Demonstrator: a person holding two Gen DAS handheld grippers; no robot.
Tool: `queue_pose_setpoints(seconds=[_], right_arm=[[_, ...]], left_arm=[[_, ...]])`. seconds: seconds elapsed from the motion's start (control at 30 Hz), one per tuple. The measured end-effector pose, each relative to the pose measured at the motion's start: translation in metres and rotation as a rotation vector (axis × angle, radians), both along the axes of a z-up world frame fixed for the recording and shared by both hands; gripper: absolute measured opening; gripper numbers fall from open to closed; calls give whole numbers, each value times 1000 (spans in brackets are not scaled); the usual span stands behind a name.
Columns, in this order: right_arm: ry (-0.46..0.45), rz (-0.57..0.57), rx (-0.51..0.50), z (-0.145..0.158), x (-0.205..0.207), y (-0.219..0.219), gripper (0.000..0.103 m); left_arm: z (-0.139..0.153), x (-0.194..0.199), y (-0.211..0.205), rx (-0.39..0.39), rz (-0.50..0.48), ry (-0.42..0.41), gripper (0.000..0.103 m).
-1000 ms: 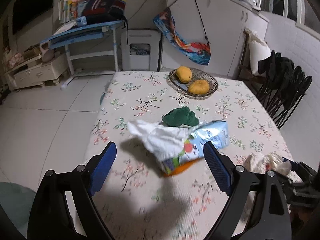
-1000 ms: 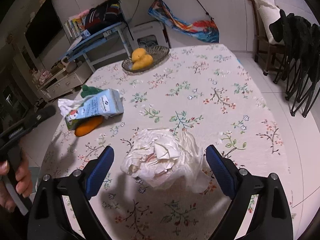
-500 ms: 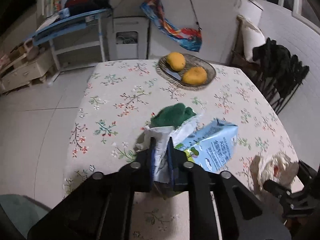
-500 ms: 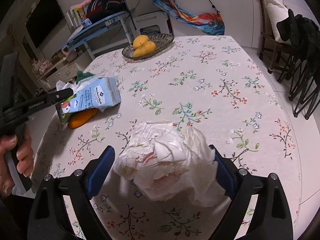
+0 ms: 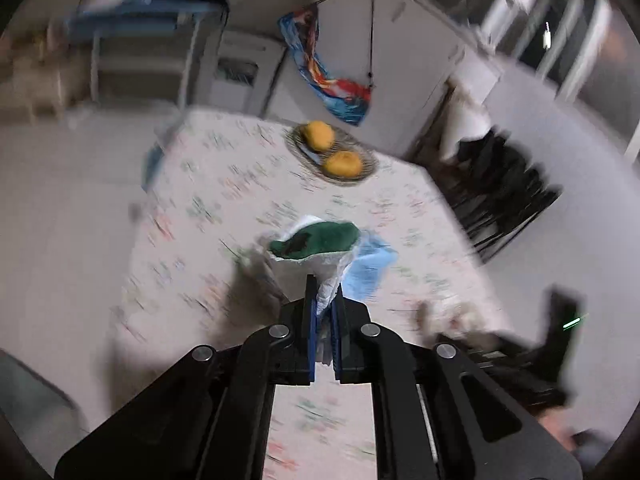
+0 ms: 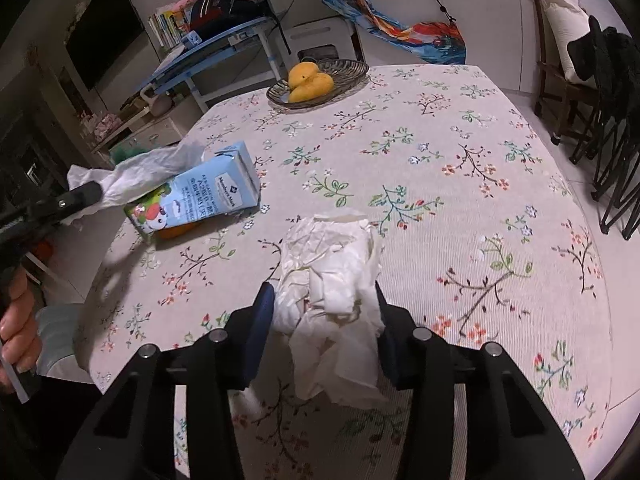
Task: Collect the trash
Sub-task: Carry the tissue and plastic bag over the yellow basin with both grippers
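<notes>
Left gripper (image 5: 325, 300) clamped on a tissue (image 5: 316, 268) near the milk carton (image 6: 200, 196). Right gripper (image 6: 325, 312) closing around the crumpled tissue wad (image 6: 332, 276) at the table's (image 6: 460, 152) near edge; squeeze fully before lifting, gathering loose flaps.

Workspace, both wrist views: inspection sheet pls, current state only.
Surface: table, flowered cloth.
Job's things: white tissue with green item; crumpled paper wad; blue carton lying flat over an orange object.
Clutter: fruit basket, two yellow fruits.
Grippers: left gripper shut on the tissue; right gripper closing, pads against the wad.
Cables: nothing seen on table.
Surroundings: blue desk, dark chairs.
</notes>
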State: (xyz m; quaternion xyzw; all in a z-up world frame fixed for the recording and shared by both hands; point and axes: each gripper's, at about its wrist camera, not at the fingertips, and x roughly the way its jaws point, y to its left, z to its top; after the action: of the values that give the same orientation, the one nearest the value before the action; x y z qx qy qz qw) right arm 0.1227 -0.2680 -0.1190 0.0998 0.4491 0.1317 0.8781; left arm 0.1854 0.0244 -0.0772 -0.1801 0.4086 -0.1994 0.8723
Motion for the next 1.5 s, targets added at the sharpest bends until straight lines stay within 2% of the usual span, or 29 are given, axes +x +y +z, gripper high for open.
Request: queue_pose_setpoints(seconds=[0.07,0.17,0.4,0.47,0.63,0.8,0.93,1.03,1.1,1.17,1.2,1.3,1.5], right_arm=[[1,-7,13,1,-5,-2,45],[-2,-10,13,3,-13,-2,45],[11,-26,36,-3,-24,-4,45],[9,-28,36,-3,-24,-3,45],[3,-28,38,-4,-30,-2,45],[0,-29,44,-5,-31,-3,45],[-11,-29,49,-3,-32,-3,44],[-31,-29,57,2,-35,-3,43],[-40,-30,62,4,-37,-2,43],[-48,-30,73,6,-40,-1,43],[-52,-29,79,7,-42,-1,43],[-64,-25,93,10,-49,0,43],[-85,-39,124,14,-61,-3,43]], left_arm=[[-4,-2,9,-82,14,24,6],[-6,-12,23,-265,14,31,6],[-11,-34,41,-532,-21,28,6],[-12,-38,46,-545,-5,31,6],[-25,-36,49,-499,46,94,6],[-16,-42,53,-555,25,36,6],[-9,-52,52,-477,40,8,7],[2,-63,45,-353,56,-34,7],[10,-72,36,-227,67,-74,7],[17,-82,17,-48,68,-124,7],[19,-87,9,7,61,-144,7],[22,-103,1,79,62,-175,7],[29,-134,0,195,148,-257,7]])
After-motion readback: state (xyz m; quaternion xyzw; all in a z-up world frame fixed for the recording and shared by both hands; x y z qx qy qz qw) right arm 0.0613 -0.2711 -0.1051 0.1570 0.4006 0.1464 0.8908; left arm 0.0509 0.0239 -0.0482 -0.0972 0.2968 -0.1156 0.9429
